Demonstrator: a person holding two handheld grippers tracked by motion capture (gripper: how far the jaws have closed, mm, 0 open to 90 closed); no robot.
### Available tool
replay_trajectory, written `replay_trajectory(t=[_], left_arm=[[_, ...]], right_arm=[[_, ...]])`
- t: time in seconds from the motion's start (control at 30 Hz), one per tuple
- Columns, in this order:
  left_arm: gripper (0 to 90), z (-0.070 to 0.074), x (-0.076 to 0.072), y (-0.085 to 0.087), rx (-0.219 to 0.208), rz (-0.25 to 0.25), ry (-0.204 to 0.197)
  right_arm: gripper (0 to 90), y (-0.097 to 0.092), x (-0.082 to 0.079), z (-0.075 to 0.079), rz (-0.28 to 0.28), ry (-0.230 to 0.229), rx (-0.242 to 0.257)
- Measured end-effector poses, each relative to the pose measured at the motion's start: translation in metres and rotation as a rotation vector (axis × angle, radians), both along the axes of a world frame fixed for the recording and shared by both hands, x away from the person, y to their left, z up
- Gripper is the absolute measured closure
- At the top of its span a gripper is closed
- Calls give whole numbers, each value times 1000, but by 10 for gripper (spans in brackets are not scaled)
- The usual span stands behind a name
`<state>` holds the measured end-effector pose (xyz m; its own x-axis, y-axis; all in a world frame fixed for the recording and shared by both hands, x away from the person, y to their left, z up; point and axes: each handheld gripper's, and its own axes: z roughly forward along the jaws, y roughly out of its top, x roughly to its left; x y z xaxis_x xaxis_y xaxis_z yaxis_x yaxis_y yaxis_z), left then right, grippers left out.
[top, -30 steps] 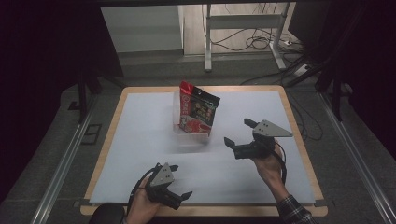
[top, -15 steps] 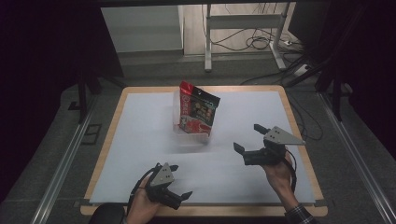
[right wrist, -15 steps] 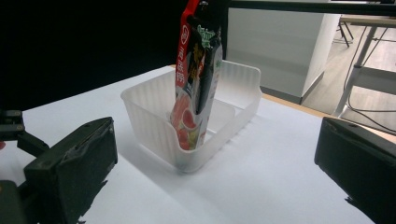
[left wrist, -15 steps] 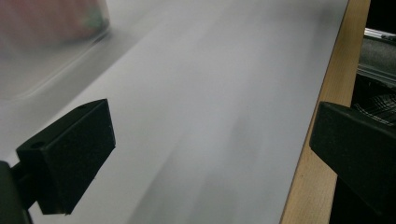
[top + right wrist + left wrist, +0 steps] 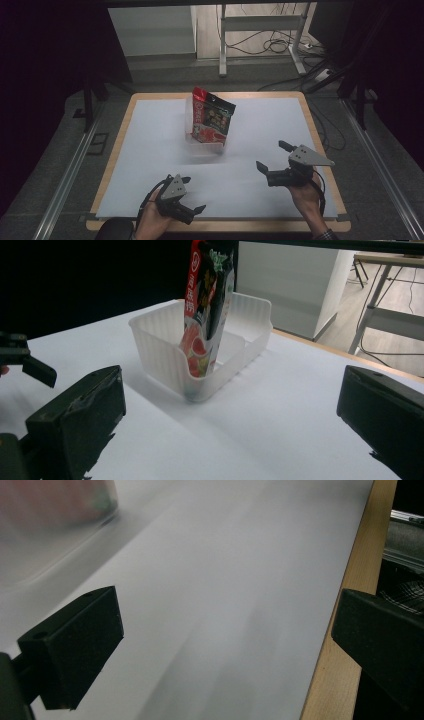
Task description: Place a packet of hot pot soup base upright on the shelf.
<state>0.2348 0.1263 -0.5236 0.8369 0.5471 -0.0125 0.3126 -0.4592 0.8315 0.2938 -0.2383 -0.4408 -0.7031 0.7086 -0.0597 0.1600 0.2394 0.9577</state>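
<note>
- Your right gripper (image 5: pixel 272 157) hangs with its jaws spread wide and nothing between them, near the front-right of the clear plastic bin (image 5: pixel 192 135) and apart from it.
- Seen in the right gripper view, that bin (image 5: pixel 200 352) sits straight ahead between the two black jaws, well clear of both.
- Standing in the bin, a red snack packet (image 5: pixel 212 117) leans slightly and rises well above the rim; the same packet (image 5: pixel 207 305) shows upright against the near corner of the bin in the right gripper view.
- Your left gripper (image 5: pixel 192 195) is also released, jaws wide apart and holding nothing, well in front of the bin and a little to its left, close to the table's near edge.
- Along its jaws, the left gripper view catches a blurred corner of the bin (image 5: pixel 55 515) far off at upper left.
- Under the bin lies the white table sheet (image 5: pixel 150 150), framed by a wooden table edge (image 5: pixel 320 145).
</note>
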Motion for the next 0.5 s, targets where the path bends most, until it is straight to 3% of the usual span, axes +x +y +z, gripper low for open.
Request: replay_trajectory(t=[0.5], left_arm=[[2,0,0,0,4,-3,3]], right_arm=[[0,-24,-24,-7,-29,-14,-1]])
